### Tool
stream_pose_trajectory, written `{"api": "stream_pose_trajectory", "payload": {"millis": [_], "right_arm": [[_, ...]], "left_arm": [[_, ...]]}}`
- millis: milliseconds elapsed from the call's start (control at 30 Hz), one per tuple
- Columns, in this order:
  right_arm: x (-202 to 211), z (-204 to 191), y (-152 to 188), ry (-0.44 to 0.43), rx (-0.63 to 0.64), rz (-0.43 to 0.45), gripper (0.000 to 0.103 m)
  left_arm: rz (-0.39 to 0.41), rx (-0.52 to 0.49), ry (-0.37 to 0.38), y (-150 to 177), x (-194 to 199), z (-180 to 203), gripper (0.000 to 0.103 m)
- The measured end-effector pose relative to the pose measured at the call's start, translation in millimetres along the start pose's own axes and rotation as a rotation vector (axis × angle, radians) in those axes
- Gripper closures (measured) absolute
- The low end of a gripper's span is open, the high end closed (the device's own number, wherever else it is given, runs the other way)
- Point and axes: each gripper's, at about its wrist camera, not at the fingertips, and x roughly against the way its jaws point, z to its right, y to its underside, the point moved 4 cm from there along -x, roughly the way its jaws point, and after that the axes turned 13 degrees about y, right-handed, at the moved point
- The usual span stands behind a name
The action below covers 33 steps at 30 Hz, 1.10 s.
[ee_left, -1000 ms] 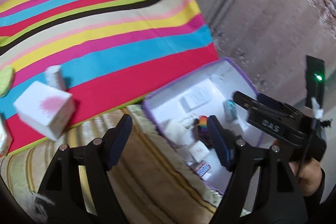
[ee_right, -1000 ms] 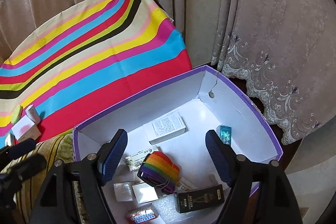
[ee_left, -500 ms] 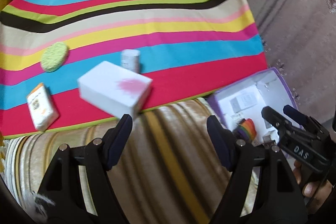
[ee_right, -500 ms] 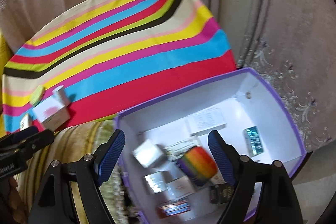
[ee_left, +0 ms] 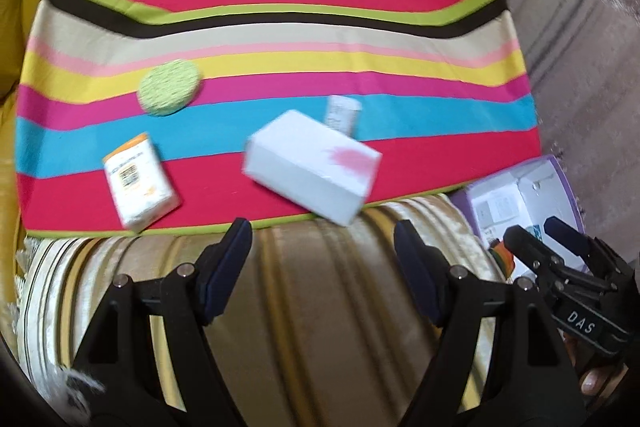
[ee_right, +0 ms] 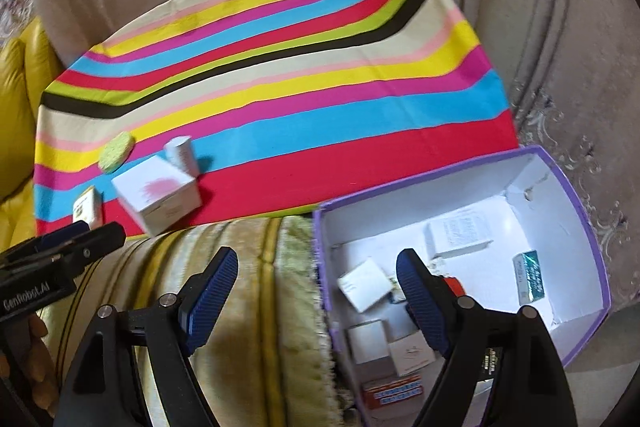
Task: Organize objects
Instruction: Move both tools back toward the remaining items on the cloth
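**Both claws empty above striped cloth and purple box**

The left claw (ee_left: 323, 267) hangs with its fingers spread and nothing between them, over a gold-striped cushion (ee_left: 304, 327) at the near edge of a striped cloth (ee_left: 280, 7). Just beyond it a white box with a pink blotch (ee_left: 312, 167) lies tilted on the cloth's red band, a small white carton (ee_left: 342, 113) standing right behind it. Further left lie an orange-and-white packet (ee_left: 138, 181) and a round green pad (ee_left: 169, 89). The right claw (ee_right: 318, 295) also stands apart and empty, straddling the near left wall of a purple box (ee_right: 592, 227) beside the cloth. Inside the box sit several small white cartons (ee_right: 364, 283), a printed white carton (ee_right: 460, 233), a teal packet (ee_right: 529, 277) and a red-and-blue packet (ee_right: 394, 391).
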Motion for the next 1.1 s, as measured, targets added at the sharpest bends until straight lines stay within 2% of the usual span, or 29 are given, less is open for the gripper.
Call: {"api": "stream_pose_trajectory", "payload": {"millis": [233,467,667,900,1100], "right_arm": [[-0.4,-32.0,-3.2,-0.051,0.069,-0.003,0.02],[-6.9,-63.8,-7.3,-0.153,0.071,-0.047,0.018],[-10.8,-97.2,-9.2,-0.185,0.088,-0.07,0.017],[-12.2,-113.8,-17.9,-0.174,0.011,-0.069,0.015],[-12.2,-124.8,-30.1,-0.164,-0.11,-0.081,0.008]], "left_arm": [[0.022,0.105,-0.027,4.1,18.2,-41.8,0.027],[0.036,0.189,-0.038,7.0,29.6,-82.9,0.027],[0.039,0.279,-0.049,7.0,32.6,-115.9,0.027],[0.019,0.331,-0.038,-2.2,18.7,-132.7,0.023],[0.017,0.376,-0.092,-15.1,7.8,-151.0,0.023]]}}
